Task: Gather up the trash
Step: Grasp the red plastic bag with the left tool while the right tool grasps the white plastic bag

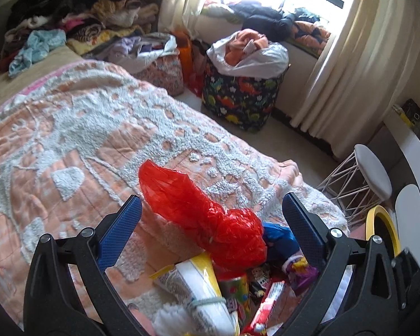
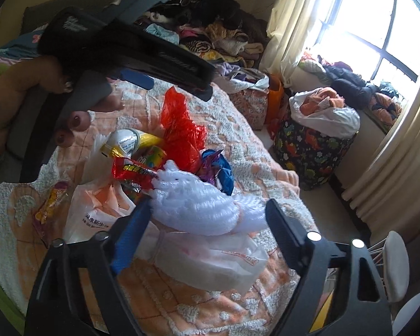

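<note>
bed (image 2: 232,302): trash pile (image 2: 165,162) lain on the cover near the foot end | plastic bag (image 2: 210,257) spread before the pile | snack wrapper (image 2: 51,204) set apart, left of the bag | clothes heap (image 1: 78,19) piled at the far end | fabric bin (image 1: 239,98) stood on the floor beyond the bed, below the window | stool (image 1: 369,173) placed right of the bed

Both black two-finger grippers with blue textured pads are spread wide right now. The left gripper (image 1: 210,215) hangs jaws apart, gripping nothing. In the right wrist view, the right gripper (image 2: 207,215) is just as wide, and the bare left hand (image 2: 70,106) wraps its handle.
</note>
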The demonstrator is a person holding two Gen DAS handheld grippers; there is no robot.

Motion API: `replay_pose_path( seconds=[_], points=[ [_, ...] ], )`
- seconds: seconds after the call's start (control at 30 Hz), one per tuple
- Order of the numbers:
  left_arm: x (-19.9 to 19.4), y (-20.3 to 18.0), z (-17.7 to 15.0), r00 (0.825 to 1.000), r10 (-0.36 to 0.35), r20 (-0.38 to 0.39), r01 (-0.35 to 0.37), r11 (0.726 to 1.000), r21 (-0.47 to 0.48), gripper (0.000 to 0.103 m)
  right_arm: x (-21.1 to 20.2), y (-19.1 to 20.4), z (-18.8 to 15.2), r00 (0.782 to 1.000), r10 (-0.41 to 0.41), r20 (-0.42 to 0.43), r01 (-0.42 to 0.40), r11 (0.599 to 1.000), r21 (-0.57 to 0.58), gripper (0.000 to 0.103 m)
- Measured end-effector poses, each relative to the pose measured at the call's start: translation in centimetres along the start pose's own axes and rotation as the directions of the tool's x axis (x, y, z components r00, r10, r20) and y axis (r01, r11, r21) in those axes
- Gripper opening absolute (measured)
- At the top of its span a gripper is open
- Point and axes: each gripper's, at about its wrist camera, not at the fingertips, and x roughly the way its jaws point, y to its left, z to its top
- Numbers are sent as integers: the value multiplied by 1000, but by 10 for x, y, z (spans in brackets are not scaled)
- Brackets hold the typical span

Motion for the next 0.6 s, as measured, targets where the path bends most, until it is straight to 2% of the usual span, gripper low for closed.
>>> replay_pose_path(
  seconds=[0.03, 0.07, 0.1, 0.23, 0.3, 0.4, 0.47, 0.5, 0.57, 0.6],
  points=[
    [6, 3, 2, 1000, -2, -17, 1, 1000, -18, 92, 2, 0, 0, 1000, 17, -4, -17, 1000, 5, 66],
    [12, 6, 4, 999, -2, -35, 0, 999, -34, 92, 4, -1, 1, 999, 39, -9, -39, 999, 8, 54],
    [18, 9, 6, 998, -2, -55, -1, 999, -53, 92, 5, 0, 1, 999, 50, -14, -50, 999, 5, 49],
    [38, 19, 9, 994, -9, -111, -4, 993, -119, 92, 0, 1, -1, 997, 78, 20, -78, 997, 4, 36],
    [44, 23, 8, 991, -25, -132, 4, 988, -154, 85, -5, 0, -2, 995, 90, 34, -91, 996, 24, 32],
    [51, 28, 4, 985, -49, -164, 16, 981, -196, 70, -13, -4, -3, 993, 99, 68, -104, 992, 66, 31],
    [53, 28, 1, 984, -55, -170, 19, 979, -203, 54, -20, -9, -4, 991, 104, 89, -113, 988, 104, 31],
    [53, 28, 0, 984, -63, -167, 28, 979, -204, 49, -23, -11, -4, 990, 106, 96, -117, 986, 122, 31],
    [52, 25, -2, 984, -71, -161, 39, 980, -193, 32, -28, -17, -5, 987, 109, 115, -127, 979, 158, 31],
    [50, 24, -3, 985, -77, -154, 48, 981, -189, 30, -31, -19, -5, 986, 108, 125, -128, 976, 174, 31]
  ],
)
